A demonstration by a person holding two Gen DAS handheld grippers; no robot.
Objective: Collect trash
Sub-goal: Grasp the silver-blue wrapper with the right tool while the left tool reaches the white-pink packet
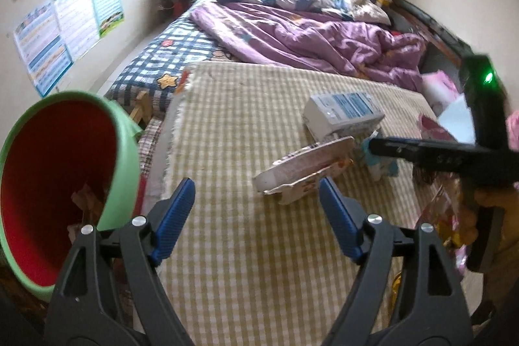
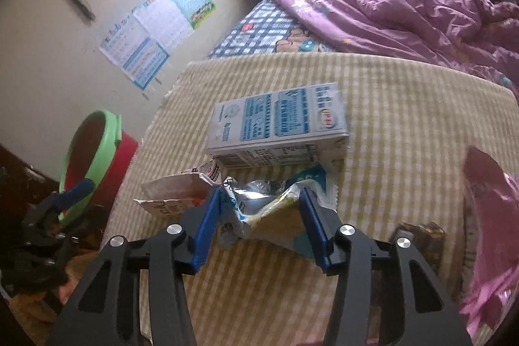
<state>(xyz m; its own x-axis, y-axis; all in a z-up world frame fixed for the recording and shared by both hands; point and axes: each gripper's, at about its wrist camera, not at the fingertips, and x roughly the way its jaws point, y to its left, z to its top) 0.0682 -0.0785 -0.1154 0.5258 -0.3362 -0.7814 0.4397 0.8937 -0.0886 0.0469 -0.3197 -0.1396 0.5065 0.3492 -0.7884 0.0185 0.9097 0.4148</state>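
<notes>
Presently the right gripper (image 2: 258,213) points steeply down at the bed, its blue fingers (image 2: 207,229) straddling a crumpled foil wrapper (image 2: 259,209). Both pads appear to press on the wrapper's edges, so the fingers read as clamped on it, though the grip is on loose foil and may be shallow. Confirm that both pads hold folded material before lifting; a single thin layer is likely to slip out. Lift straight up first, so that the wrapper clears the neighbouring trash.

Just left of the right fingers lies a torn paper packet (image 2: 172,195), touching the wrapper. Just beyond the fingertips lies a white and blue carton (image 2: 275,122) on its side, close against the wrapper's far edge. Avoid dragging either one along.

The left gripper (image 1: 256,213) hangs with its fingers (image 1: 175,216) well apart and nothing between them, above the yellow checked cloth (image 1: 243,125). The torn packet lies just ahead of its right finger and is the natural next pick.

The bin (image 1: 58,184), green-rimmed and red inside, stands immediately left of the left fingers, with some scraps already in it. Carry the wrapper over the rim before releasing. Further off lies a purple duvet (image 1: 308,31).
</notes>
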